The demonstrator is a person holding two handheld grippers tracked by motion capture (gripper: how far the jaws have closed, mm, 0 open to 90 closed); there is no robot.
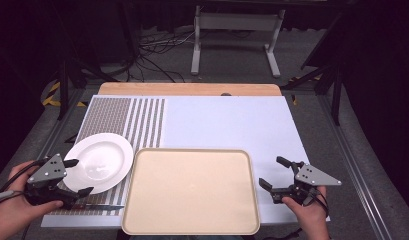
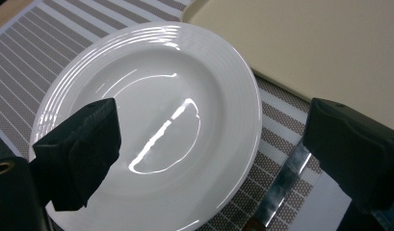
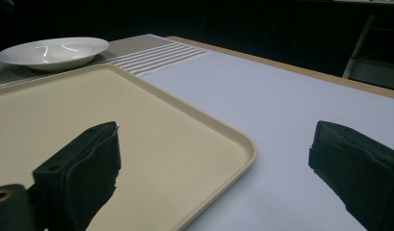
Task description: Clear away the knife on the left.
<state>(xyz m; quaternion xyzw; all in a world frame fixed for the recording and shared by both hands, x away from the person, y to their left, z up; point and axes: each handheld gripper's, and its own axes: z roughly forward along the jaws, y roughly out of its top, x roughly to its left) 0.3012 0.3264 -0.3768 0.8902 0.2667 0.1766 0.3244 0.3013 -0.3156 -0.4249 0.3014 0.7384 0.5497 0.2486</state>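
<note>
Left hand-held gripper [image 1: 74,176]: jaws spread wide, empty, hovering at the white plate's [image 1: 99,161] 7 o'clock edge.
Right hand-held gripper [image 1: 277,174]: spread, empty, at 3 o'clock of the beige tray [image 1: 192,192].
Knife [image 2: 281,185]: lies on the striped placemat [image 1: 142,120], near the plate's rim.
Risk: closing on the glossy rim may let the plate slip or knock the knife across the tabletop [image 1: 232,120].

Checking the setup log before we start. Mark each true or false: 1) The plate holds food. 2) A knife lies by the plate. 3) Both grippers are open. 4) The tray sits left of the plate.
1) False: the white plate is bare.
2) True: a knife lies on the striped mat beside it.
3) True: left gripper and right gripper both have their jaws apart, holding nothing.
4) False: the beige tray sits right of the plate.
</note>
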